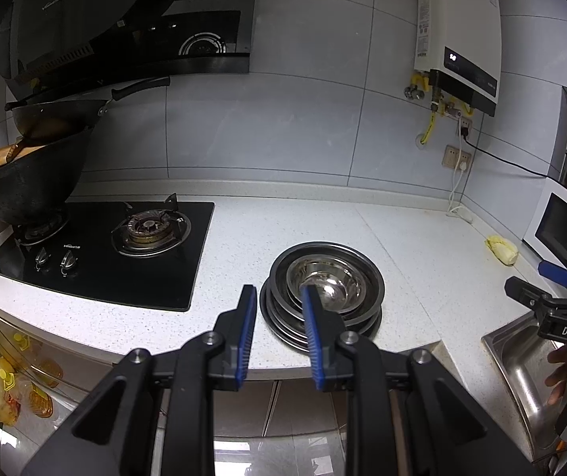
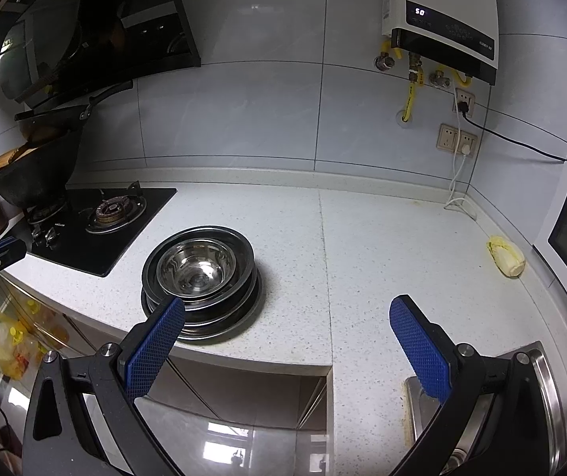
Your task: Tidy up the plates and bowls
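Note:
A stack of steel plates (image 1: 283,331) sits on the white speckled counter, with a steel bowl (image 1: 329,285) nested on top. It also shows in the right wrist view, the plates (image 2: 220,323) under the bowl (image 2: 196,265). My left gripper (image 1: 277,297) is open and empty, just in front of the stack's near rim. My right gripper (image 2: 287,311) is wide open and empty, held back from the counter edge, the stack by its left finger. The right gripper also appears at the left wrist view's right edge (image 1: 537,281).
A black gas hob (image 1: 100,254) with a wok and pan lies left of the stack. A steel sink (image 1: 521,361) is at the right, a microwave (image 1: 565,230) behind it. A yellow cabbage piece (image 2: 505,256) lies by the microwave. Cables hang from the wall sockets (image 2: 458,139).

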`<state>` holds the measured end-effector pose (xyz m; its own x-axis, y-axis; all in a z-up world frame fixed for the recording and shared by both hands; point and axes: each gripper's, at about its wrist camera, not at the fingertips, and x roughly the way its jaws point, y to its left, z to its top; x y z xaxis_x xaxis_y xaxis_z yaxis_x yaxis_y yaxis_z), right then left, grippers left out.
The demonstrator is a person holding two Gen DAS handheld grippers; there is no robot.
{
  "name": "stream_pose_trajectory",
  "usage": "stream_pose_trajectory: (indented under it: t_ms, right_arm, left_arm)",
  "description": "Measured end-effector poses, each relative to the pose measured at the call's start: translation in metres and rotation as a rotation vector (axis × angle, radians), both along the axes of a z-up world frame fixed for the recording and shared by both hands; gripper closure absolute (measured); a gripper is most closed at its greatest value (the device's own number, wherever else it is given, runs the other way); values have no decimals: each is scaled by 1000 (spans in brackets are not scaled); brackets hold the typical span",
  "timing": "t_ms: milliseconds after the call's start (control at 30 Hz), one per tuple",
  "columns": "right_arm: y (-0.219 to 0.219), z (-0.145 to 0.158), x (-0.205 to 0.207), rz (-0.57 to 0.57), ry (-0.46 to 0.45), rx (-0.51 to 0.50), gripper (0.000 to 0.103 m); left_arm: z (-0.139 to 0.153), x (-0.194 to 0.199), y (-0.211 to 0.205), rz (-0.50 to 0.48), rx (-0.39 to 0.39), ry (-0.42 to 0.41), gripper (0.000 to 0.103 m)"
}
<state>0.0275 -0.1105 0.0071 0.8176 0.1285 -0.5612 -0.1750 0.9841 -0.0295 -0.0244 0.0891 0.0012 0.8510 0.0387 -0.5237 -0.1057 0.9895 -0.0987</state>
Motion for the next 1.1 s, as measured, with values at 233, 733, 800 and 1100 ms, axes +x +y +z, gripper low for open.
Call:
stream_pose_trajectory:
  t_ms: [233, 733, 800, 1100]
  right_arm:
    - [0, 0, 0, -2, 0, 0, 2]
    - [-1, 2, -2, -10, -3, -1, 2]
    - [-2, 3, -3, -12, -4, 0, 2]
    - [-2, 3, -5, -12, -3, -3, 2]
  left_arm:
    - [-2, 2, 2, -4, -2, 1, 80]
    - [-2, 3, 3, -12, -3, 1, 80]
    - [-1, 2, 2, -14, 0, 0, 80]
    - [1, 0, 0, -19, 2, 2, 80]
